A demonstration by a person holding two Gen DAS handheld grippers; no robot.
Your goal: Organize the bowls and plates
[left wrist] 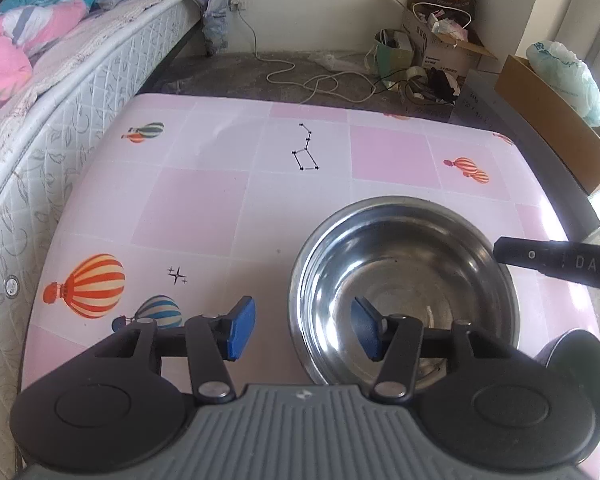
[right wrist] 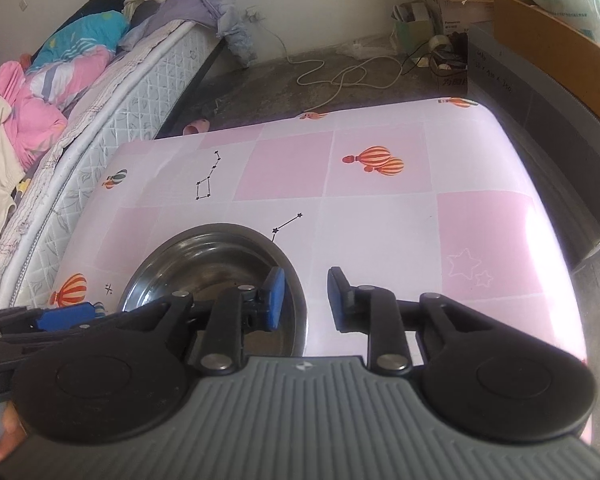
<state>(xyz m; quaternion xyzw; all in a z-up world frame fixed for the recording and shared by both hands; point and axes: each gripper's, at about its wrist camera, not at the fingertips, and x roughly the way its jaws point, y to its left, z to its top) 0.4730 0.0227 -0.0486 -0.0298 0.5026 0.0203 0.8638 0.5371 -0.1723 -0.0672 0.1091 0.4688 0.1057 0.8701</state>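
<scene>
Both grippers, left gripper [left wrist: 304, 330] and right gripper [right wrist: 302, 300], straddle the steel bowl's [left wrist: 404, 264] rim with fingers apart, gripping nothing; uneven squeezing could probably tip or skid it.

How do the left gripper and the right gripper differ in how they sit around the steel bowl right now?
The left gripper straddles the steel bowl's left rim; the right gripper straddles its right rim. The left gripper's fingers stand wider apart than the right gripper's. Both have one blue pad inside the bowl and one outside, neither visibly pressing the rim, and the bowl sits on the pink table.
</scene>
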